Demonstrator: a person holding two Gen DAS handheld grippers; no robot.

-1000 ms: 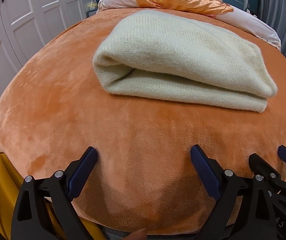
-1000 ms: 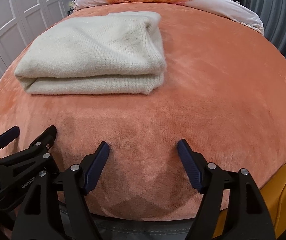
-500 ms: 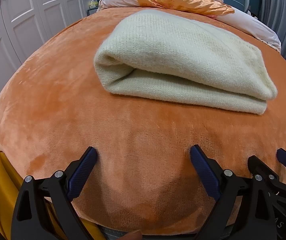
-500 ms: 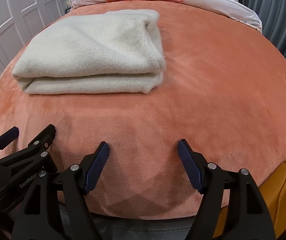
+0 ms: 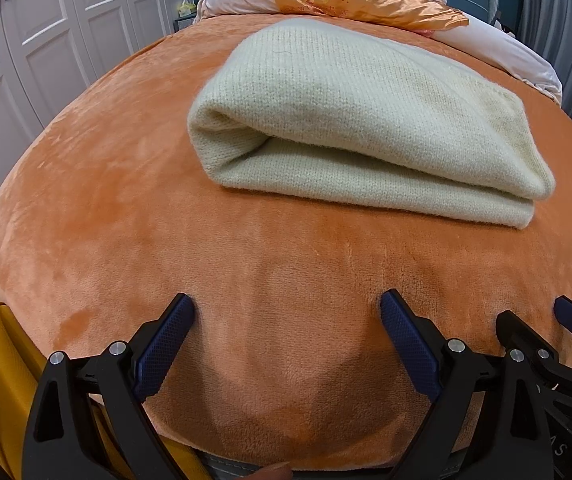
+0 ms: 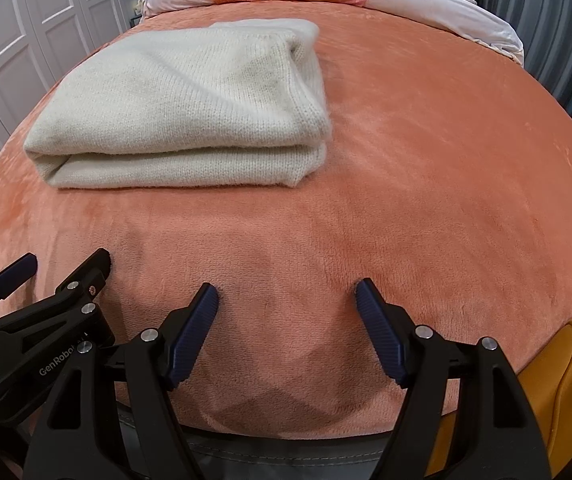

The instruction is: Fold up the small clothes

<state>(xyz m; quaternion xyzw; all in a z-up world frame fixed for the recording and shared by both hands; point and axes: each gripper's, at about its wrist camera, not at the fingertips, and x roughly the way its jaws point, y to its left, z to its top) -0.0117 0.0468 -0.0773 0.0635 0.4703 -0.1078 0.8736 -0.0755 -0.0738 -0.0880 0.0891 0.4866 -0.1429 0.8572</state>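
On the bed [image 5: 125,208], the folded sweater [image 5: 358,128] sits at 12 o'clock from the left claw [image 5: 286,312], 11 from the right claw [image 6: 286,296]. Long axis crosswise. Both claws wide open, empty; left looks closer.

A home bedroom: a bed [image 5: 125,220] under an orange fleece blanket, a pillow [image 5: 498,46] with a floral satin cover at its head (white panelled wardrobe doors [image 5: 45,32] alongside).
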